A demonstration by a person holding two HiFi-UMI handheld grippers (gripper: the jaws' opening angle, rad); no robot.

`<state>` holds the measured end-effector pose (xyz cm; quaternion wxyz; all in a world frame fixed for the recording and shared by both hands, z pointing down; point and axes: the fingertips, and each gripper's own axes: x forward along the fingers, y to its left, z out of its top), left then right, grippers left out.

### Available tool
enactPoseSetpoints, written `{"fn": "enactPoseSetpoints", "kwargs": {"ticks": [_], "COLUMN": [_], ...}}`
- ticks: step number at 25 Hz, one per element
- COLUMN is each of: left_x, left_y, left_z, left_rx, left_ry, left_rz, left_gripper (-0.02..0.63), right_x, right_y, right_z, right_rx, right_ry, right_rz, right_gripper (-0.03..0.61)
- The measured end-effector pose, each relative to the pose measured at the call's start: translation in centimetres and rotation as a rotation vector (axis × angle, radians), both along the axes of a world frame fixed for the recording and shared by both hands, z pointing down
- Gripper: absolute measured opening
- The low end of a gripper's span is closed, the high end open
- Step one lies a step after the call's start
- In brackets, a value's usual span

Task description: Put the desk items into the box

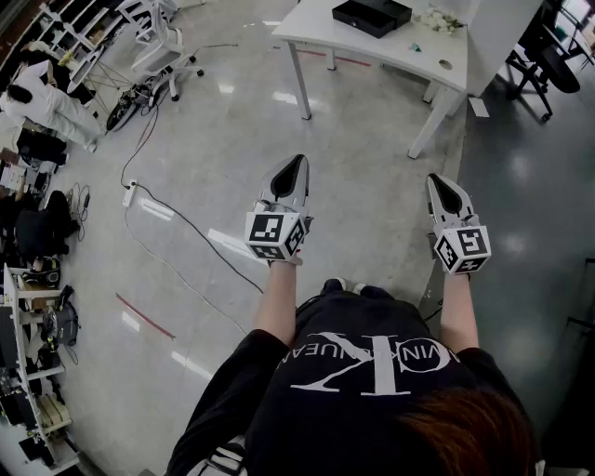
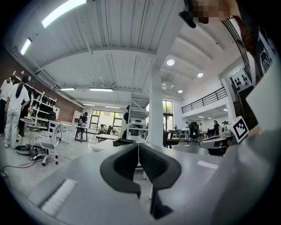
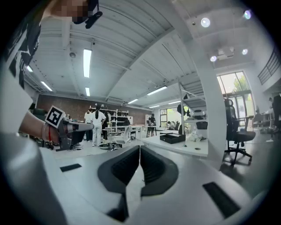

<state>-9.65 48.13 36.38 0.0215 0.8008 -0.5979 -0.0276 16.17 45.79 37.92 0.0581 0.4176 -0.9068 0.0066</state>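
A black open box sits on a white desk at the far end of the floor, with a pile of small pale desk items to its right. My left gripper and right gripper are held out side by side over the bare floor, well short of the desk. Both are shut with nothing between the jaws. In the right gripper view the jaws meet, and the box and pale items lie ahead on the desk. The left gripper view shows its jaws pressed together.
A white office chair stands at the far left and a black chair at the far right. A black cable runs across the floor to my left. People in white and cluttered shelves line the left side. A white pillar stands beside the desk.
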Motion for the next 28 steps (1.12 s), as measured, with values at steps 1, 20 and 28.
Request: {"fn": "enactPoseSetpoints", "kwargs": {"ticks": [1,20,28], "left_x": [-0.1,-2.7,-3.5], "left_y": [-0.1,-2.2,-2.7], "left_z": [0.1,0.8,1.0], "left_rx": [-0.002,-0.005,-0.008], "left_ry": [0.0,0.014,0.01], "left_rz": [0.0,-0.009,0.011], "left_gripper": [0.014,0.014,0.014], "right_x": [-0.1,-2.6,-3.2], "right_y": [0.0,-2.0,-2.6], "right_z": [0.1,0.5,1.0], "right_rx": [-0.001,0.001,-0.009], "right_ry": [0.001,0.017,0.015], "right_rz": [0.0,0.008,0.062], "right_gripper": [0.017,0.017,0.02]}}
